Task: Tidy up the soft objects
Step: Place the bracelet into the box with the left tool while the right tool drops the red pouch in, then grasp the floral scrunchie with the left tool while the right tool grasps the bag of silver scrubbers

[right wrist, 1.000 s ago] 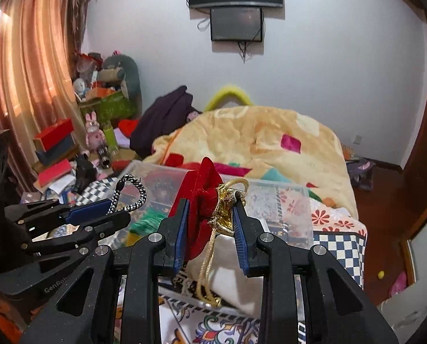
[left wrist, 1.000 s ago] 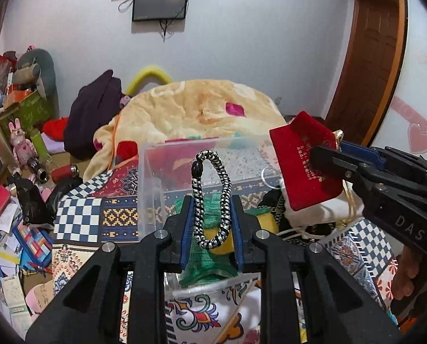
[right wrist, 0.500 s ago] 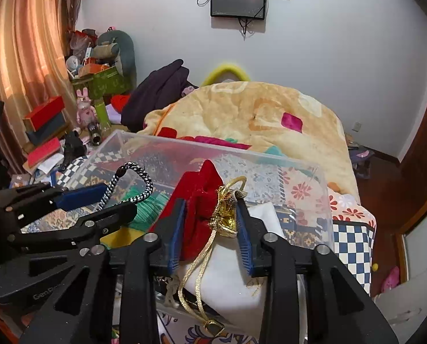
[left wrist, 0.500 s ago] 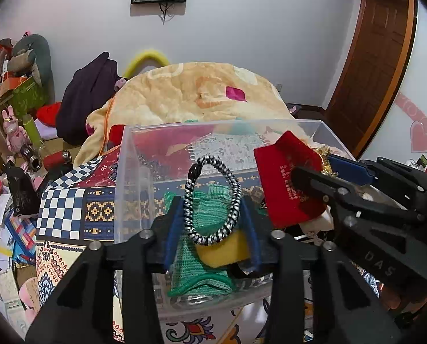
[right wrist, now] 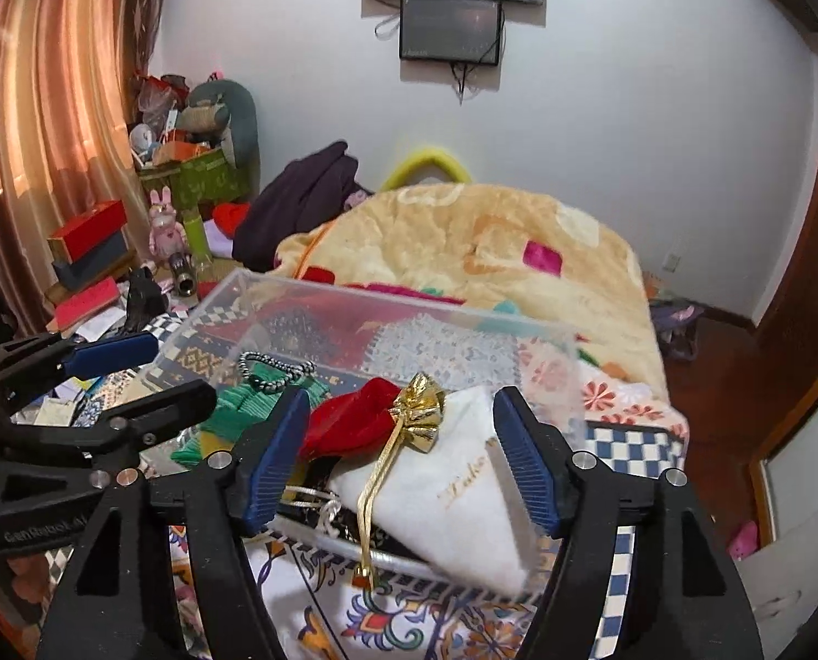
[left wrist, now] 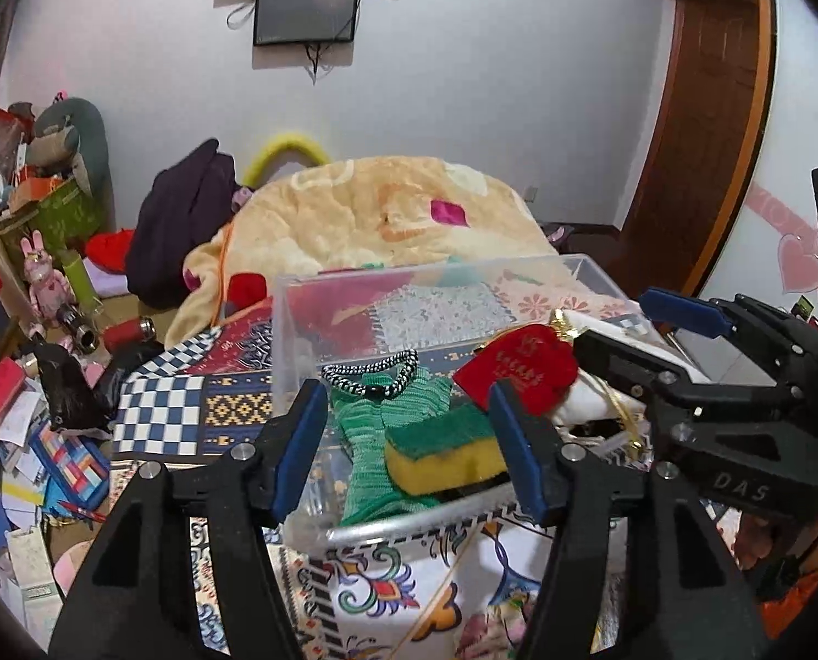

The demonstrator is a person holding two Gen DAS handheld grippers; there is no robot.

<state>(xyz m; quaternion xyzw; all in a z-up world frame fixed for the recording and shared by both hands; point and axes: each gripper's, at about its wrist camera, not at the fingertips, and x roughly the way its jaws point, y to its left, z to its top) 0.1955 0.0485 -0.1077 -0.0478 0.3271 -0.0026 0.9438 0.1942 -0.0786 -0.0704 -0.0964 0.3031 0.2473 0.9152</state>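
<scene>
A clear plastic box [left wrist: 293, 330] [right wrist: 227, 289] stands on the patterned bedspread. In it lie a black-and-white braided band [left wrist: 370, 371] [right wrist: 274, 371] on a green knit cloth [left wrist: 376, 440] [right wrist: 238, 412], a yellow-green sponge [left wrist: 442, 451], a red pouch with gold tie [left wrist: 519, 368] [right wrist: 354, 421] and a white pouch [right wrist: 453, 489]. My left gripper [left wrist: 409, 440] is open and empty over the box's near side. My right gripper [right wrist: 398, 456] is open and empty just above the red and white pouches.
A peach blanket [left wrist: 376, 214] is heaped behind the box. A dark garment [left wrist: 183, 225] lies at its left. Boxes, toys and papers [left wrist: 24, 385] clutter the floor on the left. A wooden door [left wrist: 700, 110] stands at the right.
Both grippers opened. The braided band dropped from the left gripper onto the green cloth; the red pouch dropped from the right gripper onto the white pouch in the box.
</scene>
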